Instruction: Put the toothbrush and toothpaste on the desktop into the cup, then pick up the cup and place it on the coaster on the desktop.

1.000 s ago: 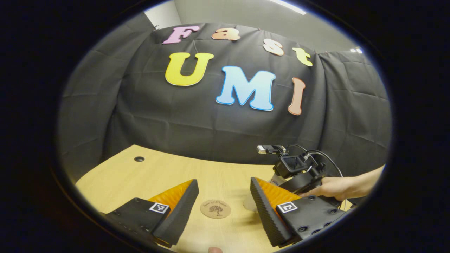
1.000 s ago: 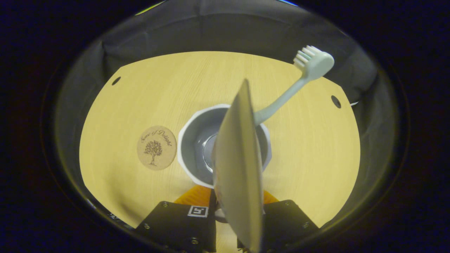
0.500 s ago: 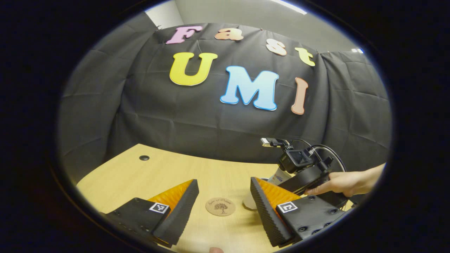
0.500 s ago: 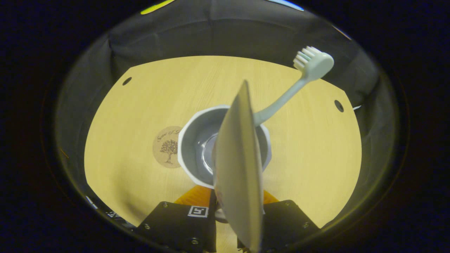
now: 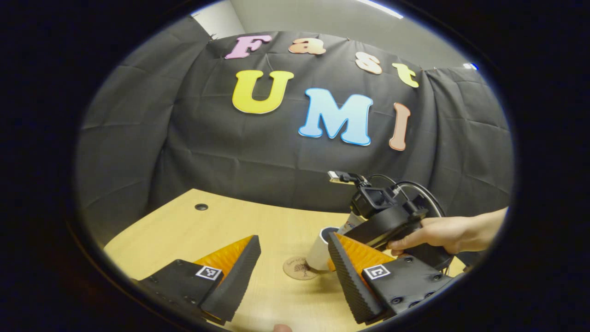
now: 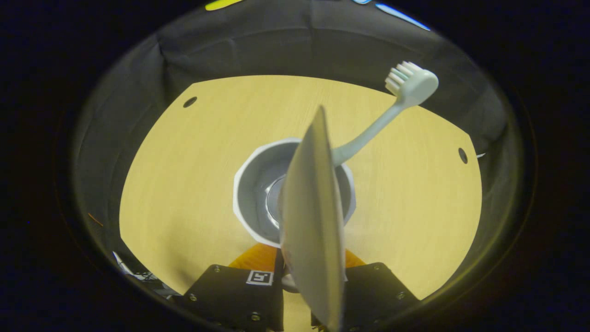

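Pale wood desktop [image 5: 184, 233] on my left, and my left gripper [image 5: 295, 263] hangs over it with its two fingers spread wide, nothing between them; past them I count one round coaster [image 5: 297, 269] with one white cup [image 5: 319, 251] above its right edge, touching or just clear I cannot tell. In the right gripper view my right gripper [image 6: 302, 267] clamps that cup's [image 6: 251, 184] near rim, one toothbrush [image 6: 389, 113] and one toothpaste [image 6: 313, 221] tube standing inside. On the far right one hand [image 5: 438, 233] holds that gripper.

The toothbrush [image 6: 368, 133] and toothpaste tube [image 6: 313, 216] stand in the cup [image 5: 319, 251], which is over the coaster [image 5: 297, 269] on the desk [image 5: 230, 226].
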### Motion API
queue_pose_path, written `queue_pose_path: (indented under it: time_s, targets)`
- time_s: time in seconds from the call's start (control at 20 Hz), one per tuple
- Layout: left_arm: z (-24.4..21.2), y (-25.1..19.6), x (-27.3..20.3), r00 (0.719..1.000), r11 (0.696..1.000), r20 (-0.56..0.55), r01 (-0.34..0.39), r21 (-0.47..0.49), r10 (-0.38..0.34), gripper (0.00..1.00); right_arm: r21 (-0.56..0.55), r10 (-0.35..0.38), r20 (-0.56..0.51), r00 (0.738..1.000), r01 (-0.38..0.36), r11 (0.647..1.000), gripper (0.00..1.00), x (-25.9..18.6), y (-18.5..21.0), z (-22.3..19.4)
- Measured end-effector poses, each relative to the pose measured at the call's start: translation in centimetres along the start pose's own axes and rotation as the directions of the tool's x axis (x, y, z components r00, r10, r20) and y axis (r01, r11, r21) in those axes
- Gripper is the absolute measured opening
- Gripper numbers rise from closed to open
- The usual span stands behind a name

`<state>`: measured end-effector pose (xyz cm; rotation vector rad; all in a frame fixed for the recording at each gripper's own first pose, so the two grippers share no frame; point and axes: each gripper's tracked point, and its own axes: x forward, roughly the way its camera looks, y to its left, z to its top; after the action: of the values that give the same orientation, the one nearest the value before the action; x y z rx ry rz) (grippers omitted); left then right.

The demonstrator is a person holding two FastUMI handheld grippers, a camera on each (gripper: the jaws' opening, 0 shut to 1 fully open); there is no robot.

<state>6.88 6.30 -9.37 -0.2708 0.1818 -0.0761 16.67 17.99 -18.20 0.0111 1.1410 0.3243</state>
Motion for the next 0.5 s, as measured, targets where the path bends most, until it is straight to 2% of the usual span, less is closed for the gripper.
queue_pose_path:
  time_s: [0.15,0.2,0.25,0.5]
  targets:
    - [0.1,0.8,-0.3,1.0,1.0,0.002,-0.008,0.003,0.008,0.96,-0.016,0.014,-0.022,1.0,-0.014,1.0,0.2,0.4,0.8,0.0]
    - [0.1,1.0,-0.4,1.0,1.0,0.002,-0.01,0.004,0.01,0.92,-0.02,0.019,-0.029,0.999,-0.019,1.0,0.2,0.7,1.2,0.1]
    - [0.0,1.2,-0.3,1.0,1.0,0.001,-0.011,0.004,0.011,0.95,-0.023,0.02,-0.041,0.999,-0.021,1.0,0.2,0.9,1.7,0.0]
    - [-0.2,1.9,-0.6,1.0,1.0,-0.005,-0.012,0.004,0.012,0.95,-0.035,0.016,-0.074,0.997,-0.018,0.999,0.2,2.0,2.5,0.4]
